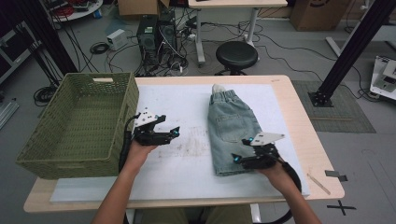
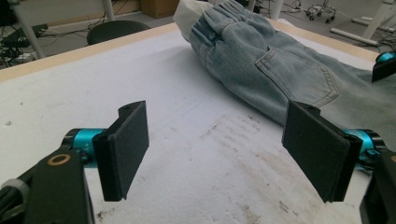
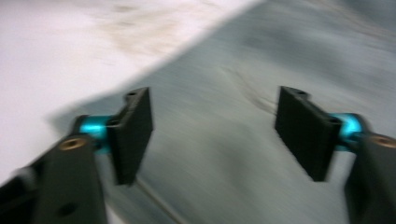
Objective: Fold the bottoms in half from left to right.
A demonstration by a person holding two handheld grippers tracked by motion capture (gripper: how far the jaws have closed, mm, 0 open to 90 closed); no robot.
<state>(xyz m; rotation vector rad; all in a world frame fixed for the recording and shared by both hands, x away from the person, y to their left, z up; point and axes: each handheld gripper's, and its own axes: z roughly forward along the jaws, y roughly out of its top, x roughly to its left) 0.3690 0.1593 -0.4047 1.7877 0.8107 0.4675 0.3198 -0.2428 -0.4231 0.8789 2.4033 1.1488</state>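
Light blue denim shorts (image 1: 231,126) lie folded lengthwise on the white mat (image 1: 187,105), waistband at the far end, hem near me. My right gripper (image 1: 243,150) is open and hovers over the hem end of the shorts (image 3: 261,84), jaws wide apart with nothing between them; that view is blurred. Left of the shorts, my left gripper (image 1: 171,126) is open above the bare mat (image 2: 196,154). From the left gripper view the shorts (image 2: 261,60) stretch across the upper right, with a back pocket facing up.
A green woven basket (image 1: 79,123) stands empty at the table's left side, close beside my left hand. The mat has a smudged patch (image 1: 194,144) in the middle. Beyond the table's far edge are a black stool (image 1: 236,54), computers and cables.
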